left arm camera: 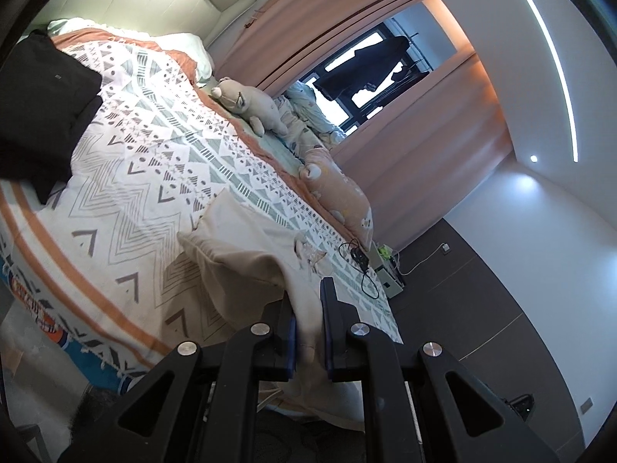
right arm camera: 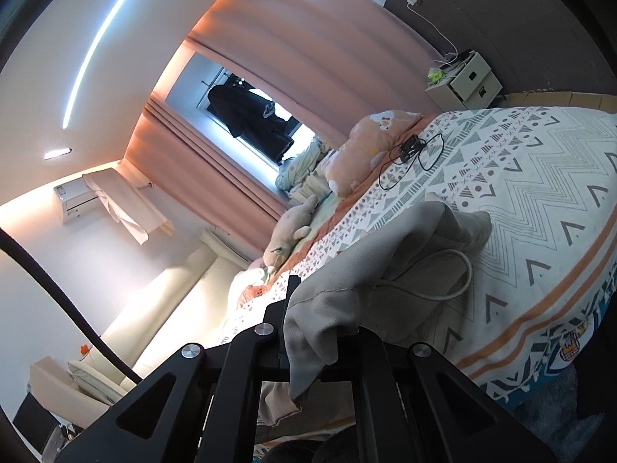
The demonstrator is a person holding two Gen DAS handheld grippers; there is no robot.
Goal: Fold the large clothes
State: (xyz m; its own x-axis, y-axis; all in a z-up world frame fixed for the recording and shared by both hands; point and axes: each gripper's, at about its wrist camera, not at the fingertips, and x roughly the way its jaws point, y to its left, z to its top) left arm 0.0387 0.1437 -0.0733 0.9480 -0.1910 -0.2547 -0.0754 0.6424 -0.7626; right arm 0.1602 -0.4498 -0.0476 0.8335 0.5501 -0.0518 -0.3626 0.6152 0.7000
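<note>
- The beige garment (left arm camera: pixel 250 239) lay near the foot edge of the bed (left arm camera: pixel 127 177), partly spread on the patterned cover (right arm camera: pixel 540 193) and partly lifted, with its near hem pulled up off the edge
- The left gripper (left arm camera: pixel 308 308) was clenched on one stretch of that hem, cloth showing between its blue pads (left arm camera: pixel 292 341)
- The right gripper (right arm camera: pixel 308 308) was clenched on another stretch, the cloth bunched and draped over its jaws so the tips were mostly hidden
- A pale drawstring (right arm camera: pixel 455 281) looped across the bunched part in the right view
- The step in hand looked like raising the near edge with both grippers, ready to carry it over for a fold; the fold itself was not yet made
- The next move would likely call for holding both grips level and taking the hem toward the far part of the garment, keeping the cloth taut so it lands flat and not in a heap
- A dark garment (left arm camera: pixel 42 108) lay toward the head end of the bed, well apart from the beige one
- A plush toy (left arm camera: pixel 246 104) and a peach pillow (left arm camera: pixel 343 193) sat along the window-side edge, and a black cable (left arm camera: pixel 360 262) lay by the foot corner there
- The only container in view was a small bedside cabinet (right arm camera: pixel 468 77), drawers closed; cables and a small yellow-green thing sat on its top, too small to tell more
</note>
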